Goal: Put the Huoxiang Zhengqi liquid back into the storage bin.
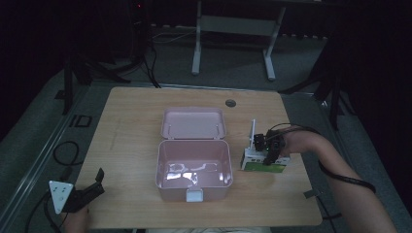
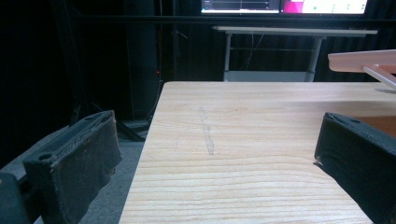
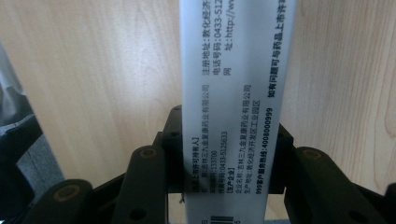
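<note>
From the high view, a wooden table (image 1: pixel 136 131) sits in the middle of the frame. A pink box (image 1: pixel 193 170) stands in the middle of it with its lid (image 1: pixel 193 123) flipped open and lying flat behind it. Just right of the pink box is a small white and green carton (image 1: pixel 265 162). The right gripper (image 1: pixel 270 156) comes in from the right and is clamped on that carton. At the lower left corner of the table, the left gripper (image 1: pixel 94 187) rests near the edge, well apart from the pink box, with its jaws spread apart and nothing in them.

In the left gripper view, the two black jaws stand wide apart at the lower left and lower right of the frame. Bare table (image 2: pixel 243 140) shows between them. A bit of the pink lid (image 2: pixel 364 63) pokes in at the upper right.

In the right gripper view, the carton (image 3: pixel 233 93) runs up the middle of the frame, white with black print on it. The two black jaws squeeze it from both sides at the bottom. The wood of the table (image 3: pixel 102 70) is behind it.
</note>
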Demonstrator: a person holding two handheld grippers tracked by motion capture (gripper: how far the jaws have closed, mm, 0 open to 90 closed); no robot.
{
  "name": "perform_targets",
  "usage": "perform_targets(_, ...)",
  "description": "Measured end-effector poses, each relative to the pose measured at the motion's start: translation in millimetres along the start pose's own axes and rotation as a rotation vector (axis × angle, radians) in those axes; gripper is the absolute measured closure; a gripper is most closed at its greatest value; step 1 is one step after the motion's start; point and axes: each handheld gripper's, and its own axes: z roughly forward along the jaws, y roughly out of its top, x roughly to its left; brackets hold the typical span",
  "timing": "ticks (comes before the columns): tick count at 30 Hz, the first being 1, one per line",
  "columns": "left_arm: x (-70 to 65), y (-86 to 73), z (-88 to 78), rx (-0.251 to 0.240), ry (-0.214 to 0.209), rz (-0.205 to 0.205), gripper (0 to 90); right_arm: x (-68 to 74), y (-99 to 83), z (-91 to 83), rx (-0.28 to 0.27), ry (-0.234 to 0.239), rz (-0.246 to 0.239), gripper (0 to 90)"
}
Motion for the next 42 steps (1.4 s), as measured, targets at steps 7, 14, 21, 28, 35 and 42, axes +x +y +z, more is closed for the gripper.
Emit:
perform_targets(7,0.1,0.0,0.1,0.001,0.002,-0.002,0.2,14.4,1.9,-14.8,-0.015,-0.003,-0.003,62.2)
perform_targets(14,0.1,0.0,0.1,0.002,0.002,-0.002,0.2,26.2,4.0,-24.2,0.002,0.006,-0.028,62.3)
perform_targets(21,0.2,0.0,0.1,0.002,0.003,-0.003,0.2,31.5,4.6,-43.5,-0.001,0.008,-0.018,62.3)
perform_targets(28,0.3,0.0,0.0,0.001,0.003,-0.003,0.2,30.9,4.2,-67.5,-0.007,-0.018,0.008,62.4)
perform_targets(35,0.1,0.1,0.2,0.003,0.005,-0.003,0.2,37.3,8.4,-89.5,-0.01,-0.043,0.007,62.4)
perform_targets(42,0.2,0.1,0.2,0.003,0.005,-0.004,0.2,48.1,18.5,-105.9,-0.031,-0.058,-0.024,62.4)
